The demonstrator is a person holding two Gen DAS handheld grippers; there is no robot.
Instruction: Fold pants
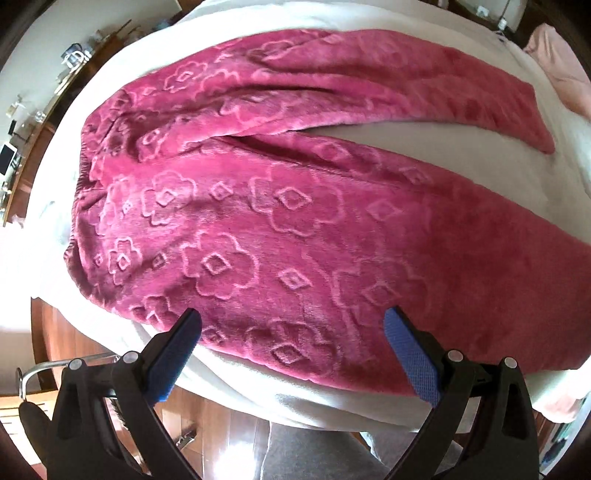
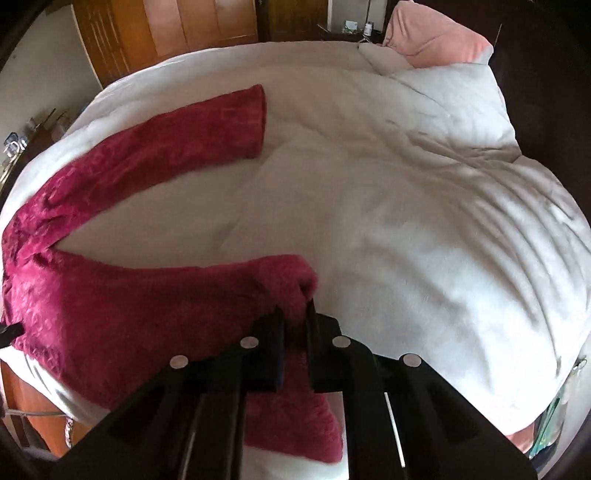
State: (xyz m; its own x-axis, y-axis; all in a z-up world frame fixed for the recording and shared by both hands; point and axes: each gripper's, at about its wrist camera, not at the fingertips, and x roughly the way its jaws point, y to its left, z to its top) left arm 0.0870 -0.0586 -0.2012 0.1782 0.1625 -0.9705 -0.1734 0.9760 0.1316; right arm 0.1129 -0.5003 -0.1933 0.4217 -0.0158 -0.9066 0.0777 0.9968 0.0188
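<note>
Pink fleece pants [image 1: 280,221] with an embossed flower pattern lie spread on a white bed cover [image 1: 424,136], waistband to the left, two legs running right. My left gripper [image 1: 293,332] is open, hovering over the near leg's lower edge near the waist. In the right wrist view the pants [image 2: 129,295] show both legs apart. My right gripper [image 2: 295,310] is shut on the cuff of the near leg [image 2: 291,280] and holds it slightly lifted. The far leg's cuff [image 2: 247,118] lies flat.
The white cover [image 2: 406,221] is wrinkled to the right. A pink pillow [image 2: 436,40] sits at the head. A wooden wardrobe [image 2: 166,33] stands beyond the bed. A shelf with small items [image 1: 22,147] is at the left. Wooden floor [image 1: 207,424] lies below the bed edge.
</note>
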